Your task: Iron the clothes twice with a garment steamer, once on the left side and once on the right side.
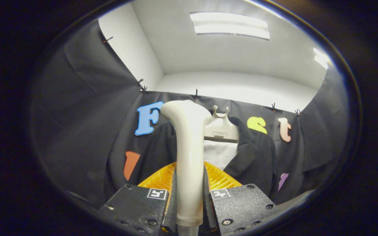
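My gripper (189, 196) is shut on the cream handle of the garment steamer (189, 154), which rises upright between the fingers and bends at its top toward the garment. Beyond the fingers hangs a black jacket (258, 154) over a white shirt (220, 154) on a pale hanger (220, 126). The steamer head stands near the jacket's left shoulder; whether it touches the cloth is hidden. An orange ribbed piece (220, 178) shows just behind the fingers, on both sides of the handle.
The booth's black cloth wall (77, 131) closes in on the left, back and right. Above it are a white wall and ceiling with a light panel (230, 26).
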